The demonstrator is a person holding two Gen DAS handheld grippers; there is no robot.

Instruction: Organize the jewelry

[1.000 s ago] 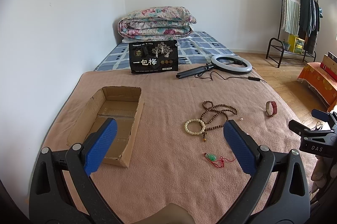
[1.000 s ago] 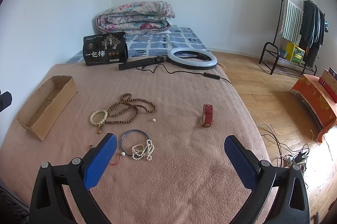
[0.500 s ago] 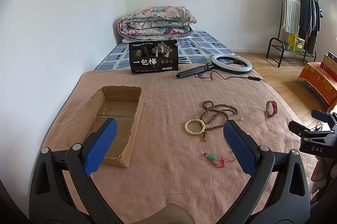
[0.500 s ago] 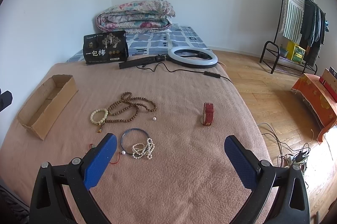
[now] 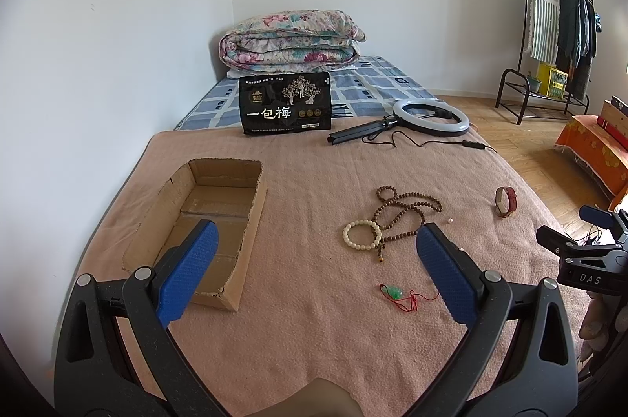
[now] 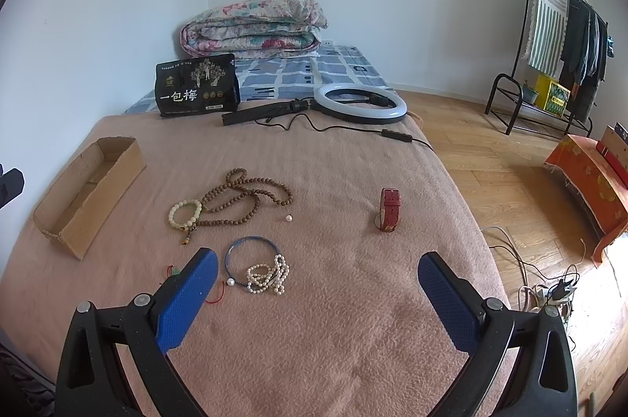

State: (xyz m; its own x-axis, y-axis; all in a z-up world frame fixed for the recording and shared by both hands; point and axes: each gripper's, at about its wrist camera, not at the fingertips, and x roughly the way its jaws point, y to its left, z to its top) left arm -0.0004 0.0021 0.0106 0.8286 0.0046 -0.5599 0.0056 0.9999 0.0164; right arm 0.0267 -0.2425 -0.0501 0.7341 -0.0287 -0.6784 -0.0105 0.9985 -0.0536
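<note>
Jewelry lies on a pink blanket (image 6: pixel 353 338): a brown bead necklace (image 6: pixel 251 197), a cream bead bracelet (image 6: pixel 184 213), a blue bangle (image 6: pixel 251 254), a white pearl strand (image 6: pixel 269 275), a loose pearl (image 6: pixel 289 218), a red watch (image 6: pixel 389 209) and a green pendant on red cord (image 5: pixel 394 291). An open cardboard box (image 5: pixel 204 221) sits to the left. My left gripper (image 5: pixel 314 272) is open and empty, above the blanket between box and beads. My right gripper (image 6: pixel 314 299) is open and empty, just short of the pearls.
A black snack bag (image 5: pixel 285 108), a ring light (image 5: pixel 431 117) with cable, and a folded quilt (image 5: pixel 290 40) lie at the far end. The bed's right edge drops to wooden floor with cables (image 6: pixel 549 291). A clothes rack (image 6: pixel 549 36) stands far right.
The right gripper has drifted slightly forward, toward the jewelry. The left gripper has barely moved. Both stay open.
</note>
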